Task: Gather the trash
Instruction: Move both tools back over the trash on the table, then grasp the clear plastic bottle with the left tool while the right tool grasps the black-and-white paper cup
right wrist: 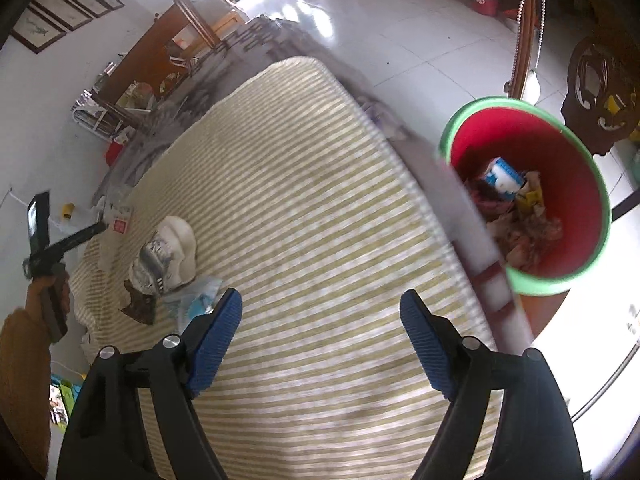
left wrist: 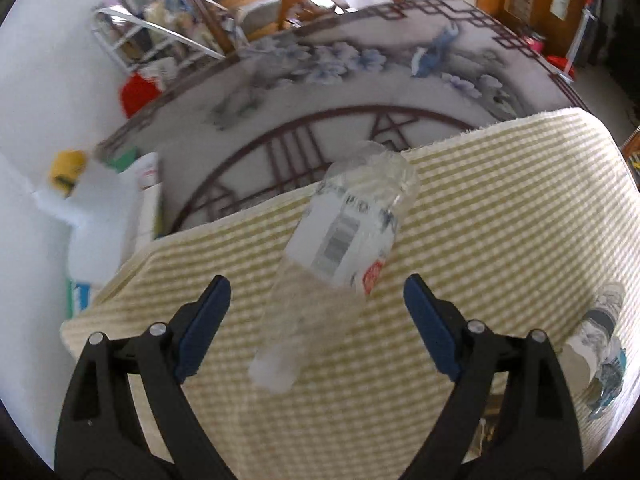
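Here, a striped green-and-cream cloth [left wrist: 460,220] covers the bench, and beyond its far edge in the right wrist view stands a red bin with a green rim [right wrist: 568,200], already holding scraps of paper and packaging. On the cloth lies an empty clear plastic bottle [left wrist: 340,256] on its side, white cap towards the camera, squarely ahead of the left hand-held gripper [left wrist: 317,320], whose blue pads stand wide apart with nothing between them. The bottle looks light, thin-walled and smooth, likely to dent or roll under a squeeze, so the labelled middle, taken across its width, seems the surest place to hold. Smaller crumpled wrappers [right wrist: 168,256] lie near the cloth's left edge; soft and light, they should pinch easily. The right hand-held gripper [right wrist: 320,340] hangs over bare cloth, jaws wide and empty.
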The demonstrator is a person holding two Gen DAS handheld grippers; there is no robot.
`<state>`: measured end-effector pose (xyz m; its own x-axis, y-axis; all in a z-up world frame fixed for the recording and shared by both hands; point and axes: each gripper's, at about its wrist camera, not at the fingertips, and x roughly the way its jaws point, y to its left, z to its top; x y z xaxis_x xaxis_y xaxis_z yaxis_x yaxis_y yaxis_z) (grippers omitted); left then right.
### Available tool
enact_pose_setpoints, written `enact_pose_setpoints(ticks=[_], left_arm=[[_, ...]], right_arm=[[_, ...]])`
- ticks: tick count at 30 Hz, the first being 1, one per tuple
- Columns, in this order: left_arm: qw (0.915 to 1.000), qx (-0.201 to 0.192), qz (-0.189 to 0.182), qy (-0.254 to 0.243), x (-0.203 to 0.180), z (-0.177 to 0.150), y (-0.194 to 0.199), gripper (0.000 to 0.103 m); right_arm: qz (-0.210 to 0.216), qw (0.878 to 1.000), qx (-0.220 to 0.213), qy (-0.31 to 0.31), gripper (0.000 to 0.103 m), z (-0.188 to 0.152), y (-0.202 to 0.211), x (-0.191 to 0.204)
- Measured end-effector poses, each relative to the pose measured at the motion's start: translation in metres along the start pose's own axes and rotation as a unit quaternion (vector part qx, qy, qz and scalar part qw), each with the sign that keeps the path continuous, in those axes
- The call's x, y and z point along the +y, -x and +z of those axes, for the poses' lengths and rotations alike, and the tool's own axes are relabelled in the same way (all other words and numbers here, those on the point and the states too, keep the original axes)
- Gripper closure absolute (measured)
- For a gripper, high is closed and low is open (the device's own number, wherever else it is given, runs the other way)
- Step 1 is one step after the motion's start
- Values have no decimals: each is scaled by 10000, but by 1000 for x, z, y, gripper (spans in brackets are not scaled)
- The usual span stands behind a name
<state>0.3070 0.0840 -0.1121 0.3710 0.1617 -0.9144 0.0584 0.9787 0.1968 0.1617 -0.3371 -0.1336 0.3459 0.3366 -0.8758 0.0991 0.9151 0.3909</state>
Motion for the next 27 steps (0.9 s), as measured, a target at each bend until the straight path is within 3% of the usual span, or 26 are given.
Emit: enact_pose_setpoints(ticks=[4, 7, 12, 18, 23, 27], left_arm=[[9991, 132, -406, -19, 0, 13, -25, 17], [9981, 216, -576, 76, 0, 16, -40, 30], [9979, -148, -622, 39, 2, 6, -40, 36], [9918, -584, -837, 769, 20, -22, -8, 45], [9819, -799, -1035, 1367, 27, -57, 24, 46], [9779, -918, -1064, 1548, 25, -77, 46, 46]], right_arm=[[-123, 9999, 12, 24, 24, -10, -3, 22], [-215, 9997, 49, 51, 24, -15, -7, 35], [-282, 9993, 159, 188, 24, -13, -22, 59], [-187, 9961, 391, 767, 24, -1, -50, 107], [-64, 9897, 610, 1291, 24, 6, -80, 148], [-54, 9842, 760, 1600, 23, 11, -101, 171]])
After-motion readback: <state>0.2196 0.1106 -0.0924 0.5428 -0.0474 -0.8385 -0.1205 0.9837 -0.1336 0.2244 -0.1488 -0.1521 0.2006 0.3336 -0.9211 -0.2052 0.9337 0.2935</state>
